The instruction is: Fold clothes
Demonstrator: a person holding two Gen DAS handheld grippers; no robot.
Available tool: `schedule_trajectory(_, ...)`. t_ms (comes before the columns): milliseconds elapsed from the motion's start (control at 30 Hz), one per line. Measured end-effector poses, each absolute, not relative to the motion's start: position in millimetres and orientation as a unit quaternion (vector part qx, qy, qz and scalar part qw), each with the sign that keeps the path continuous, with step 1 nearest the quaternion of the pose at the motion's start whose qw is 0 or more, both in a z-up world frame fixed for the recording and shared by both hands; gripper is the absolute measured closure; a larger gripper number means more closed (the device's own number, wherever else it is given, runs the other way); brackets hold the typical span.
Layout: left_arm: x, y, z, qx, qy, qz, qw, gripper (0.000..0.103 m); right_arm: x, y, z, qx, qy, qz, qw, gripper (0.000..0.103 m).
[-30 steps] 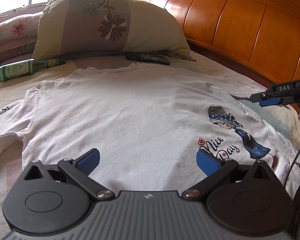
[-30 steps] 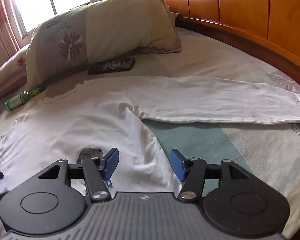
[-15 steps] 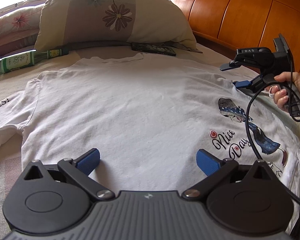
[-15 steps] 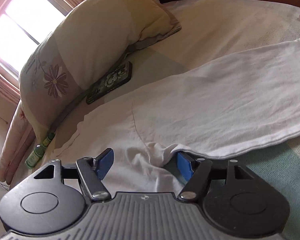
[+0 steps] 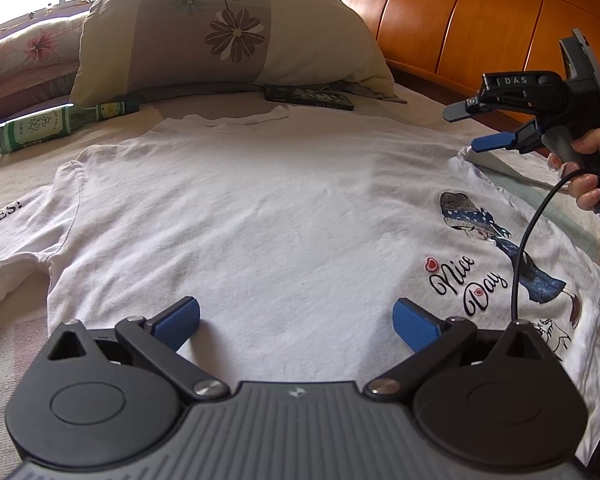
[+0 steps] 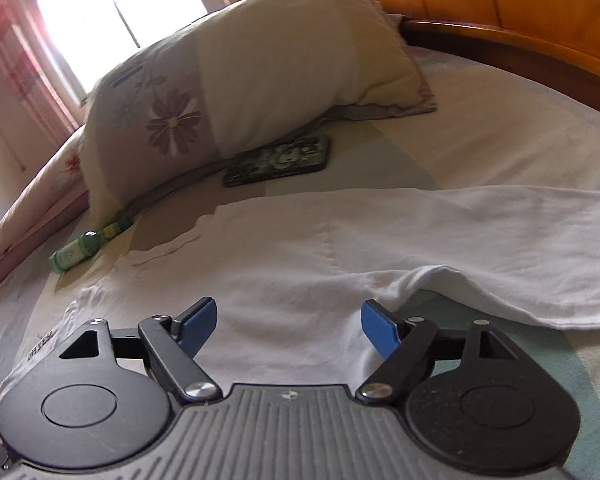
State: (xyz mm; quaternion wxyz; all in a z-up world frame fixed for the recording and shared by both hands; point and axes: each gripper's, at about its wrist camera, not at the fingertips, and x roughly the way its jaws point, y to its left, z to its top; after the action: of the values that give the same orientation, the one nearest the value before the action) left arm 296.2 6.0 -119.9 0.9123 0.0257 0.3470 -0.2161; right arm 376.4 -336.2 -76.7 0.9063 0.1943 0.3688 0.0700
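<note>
A white long-sleeved cotton shirt [image 5: 260, 216] with a "Nice Day" print lies spread flat on the bed, collar toward the far floral pillow [image 5: 228, 32]. The left gripper [image 5: 296, 318] hovers over its near hem, jaws apart. The right gripper [image 6: 288, 322], jaws also apart, sits low by the right armpit.

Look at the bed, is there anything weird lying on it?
Yes. A green glass bottle lies on its side against the flowered pillow, an odd thing on a bed. A dark phone sits just past the collar of the white shirt. Both tongs are open.
</note>
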Motion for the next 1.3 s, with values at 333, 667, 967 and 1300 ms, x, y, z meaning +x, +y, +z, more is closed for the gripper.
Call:
schedule_trajectory(333,295.5,16.2,-112.0,0.010,0.336,-0.211,0.918,0.001,376.5,-346.8,-84.5,0.099,0.409,-0.025,0.907,0.021)
schedule_trajectory(667,294.5,27.2,-104.4,0.003,0.312,-0.190,0.931,0.001,423.6,-314.0,-42.7,0.102,0.404,0.005,0.909,0.016)
schedule_trajectory(967,304.1,46.3,-102.6,-0.036,0.314,-0.173,0.933,0.001,512.1,-305.6,-112.2,0.038,0.468,-0.079,0.879,0.000)
schedule_trajectory(1300,310.5,52.8,-111.3,-0.054,0.328,-0.162,0.929,0.001,556.8,-326.6,-108.5,0.074,0.432,-0.055,0.897,0.000)
